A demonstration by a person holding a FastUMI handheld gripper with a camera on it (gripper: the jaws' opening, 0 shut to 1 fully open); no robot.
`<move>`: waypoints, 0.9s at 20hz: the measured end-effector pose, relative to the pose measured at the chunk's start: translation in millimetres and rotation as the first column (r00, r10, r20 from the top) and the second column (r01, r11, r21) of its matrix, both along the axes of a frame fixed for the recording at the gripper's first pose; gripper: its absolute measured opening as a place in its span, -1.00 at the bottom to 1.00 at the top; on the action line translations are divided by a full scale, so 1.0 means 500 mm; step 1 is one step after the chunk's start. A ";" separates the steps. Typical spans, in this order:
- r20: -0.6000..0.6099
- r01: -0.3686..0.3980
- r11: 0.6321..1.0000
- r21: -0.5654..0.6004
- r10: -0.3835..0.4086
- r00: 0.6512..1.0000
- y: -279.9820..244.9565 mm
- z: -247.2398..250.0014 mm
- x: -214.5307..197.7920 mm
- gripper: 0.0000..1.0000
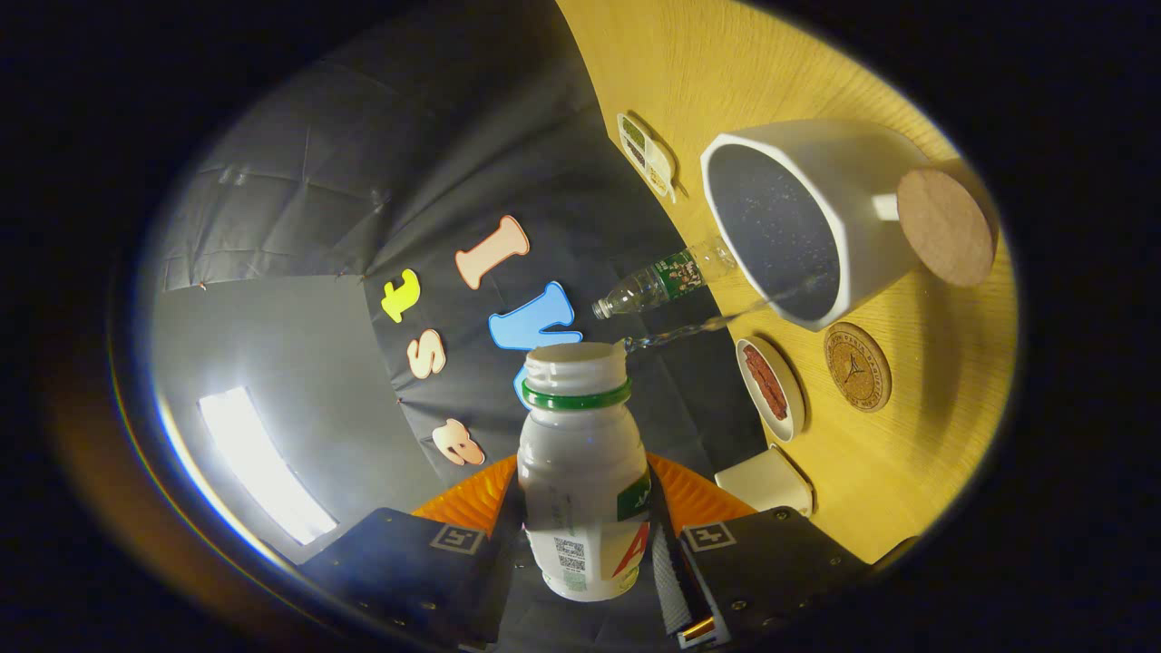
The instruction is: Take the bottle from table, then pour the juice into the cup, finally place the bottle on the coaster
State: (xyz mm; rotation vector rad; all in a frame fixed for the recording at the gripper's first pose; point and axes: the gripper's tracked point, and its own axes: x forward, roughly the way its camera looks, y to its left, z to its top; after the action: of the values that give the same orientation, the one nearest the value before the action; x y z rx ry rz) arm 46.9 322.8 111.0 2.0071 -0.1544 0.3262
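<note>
Bottle (583,472), white with a green neck ring and no cap on its open mouth, is clamped between the two fingers of the gripper (585,544); both fingers are closed against its sides, so the grip is held on the bottle body. The whole view is rolled, so the bottle is held tipped on its side above the desk (916,472), and a thin clear stream (707,326) is seen running from its mouth into the cup (798,222). The cup, white outside and dark inside, is set on the desk beyond the fingers; how much liquid is in it cannot be told, though small speckles are visible on its inner wall. A round cork piece (945,227) is seen against the cup's outer side. The coaster (857,367), a round cork disc with a printed mark, is laid flat on the desk just beside the cup and is bare. A small dish (769,388) with something reddish in it is placed near the desk's edge, next to the coaster. A clear plastic water bottle (662,279) with a green label is seen by the same edge, close to the cup's rim. A small white tray (646,154) with dark contents is set further along that edge.
</note>
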 end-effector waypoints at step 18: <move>-0.002 0.010 0.994 0.108 -0.009 1.000 -0.033 0.007 0.000 0.29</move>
State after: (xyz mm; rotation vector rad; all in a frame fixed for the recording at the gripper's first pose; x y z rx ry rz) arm 47.1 306.4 114.8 2.1132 -0.1844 0.3165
